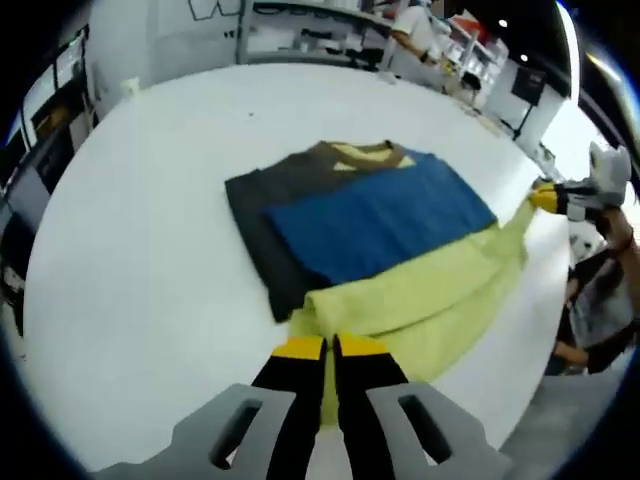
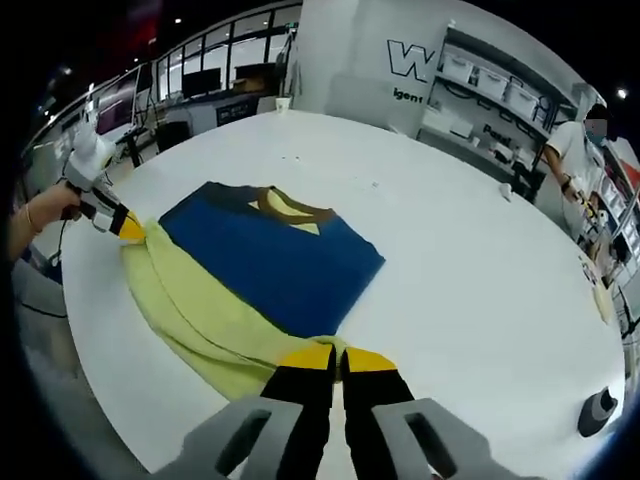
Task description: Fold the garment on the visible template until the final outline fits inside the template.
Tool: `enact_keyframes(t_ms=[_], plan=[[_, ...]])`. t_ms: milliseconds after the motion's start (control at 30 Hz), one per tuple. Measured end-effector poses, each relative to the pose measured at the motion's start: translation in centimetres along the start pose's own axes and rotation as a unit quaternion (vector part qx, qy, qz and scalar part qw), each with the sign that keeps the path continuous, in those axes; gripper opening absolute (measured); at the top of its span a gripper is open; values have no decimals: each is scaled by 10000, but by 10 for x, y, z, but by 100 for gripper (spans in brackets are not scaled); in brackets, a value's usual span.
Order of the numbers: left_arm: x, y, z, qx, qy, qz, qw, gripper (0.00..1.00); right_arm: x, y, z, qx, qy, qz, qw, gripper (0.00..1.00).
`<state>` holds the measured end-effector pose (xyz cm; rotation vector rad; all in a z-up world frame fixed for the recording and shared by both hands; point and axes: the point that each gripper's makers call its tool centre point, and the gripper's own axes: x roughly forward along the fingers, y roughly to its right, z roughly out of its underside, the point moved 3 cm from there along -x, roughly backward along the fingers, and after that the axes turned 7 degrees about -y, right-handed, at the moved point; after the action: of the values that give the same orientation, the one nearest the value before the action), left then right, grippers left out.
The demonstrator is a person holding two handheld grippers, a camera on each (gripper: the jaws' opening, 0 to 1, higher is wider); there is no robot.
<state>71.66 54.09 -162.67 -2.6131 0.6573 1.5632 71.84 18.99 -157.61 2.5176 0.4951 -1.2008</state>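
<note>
While both clamp its hem, yellow-green garment stretched between left gripper and right gripper

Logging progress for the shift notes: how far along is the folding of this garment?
Early to midway. Done: the garment lies flat on the white table, its dark and blue parts spread out. In hand: the left gripper and right gripper each pinch an edge of the yellow-green part, jaws shut. Left: bringing that part over to shrink the outline; I cannot make out the template.
</note>
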Motion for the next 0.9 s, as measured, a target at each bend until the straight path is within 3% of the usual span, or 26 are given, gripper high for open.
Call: enact_keyframes(t_ms=[133,367,600,800,900], plan=[[-12,2,-9,-87,136,-67,9998,4,-2,6,-5,61,93,-25,9999,0],[-40,-12,-42,88,546,-453,9974,3,-9,9,-21,42,236,-47,9997,0],[-45,-17,-68,139,757,-603,9952,3,-3,22,-46,52,483,-57,9988,0],[-33,-29,-89,70,668,-731,9951,3,5,31,-68,74,564,-53,9984,0],[-32,-31,-91,59,675,-748,9949,3,8,33,-72,73,543,-76,9985,0]])
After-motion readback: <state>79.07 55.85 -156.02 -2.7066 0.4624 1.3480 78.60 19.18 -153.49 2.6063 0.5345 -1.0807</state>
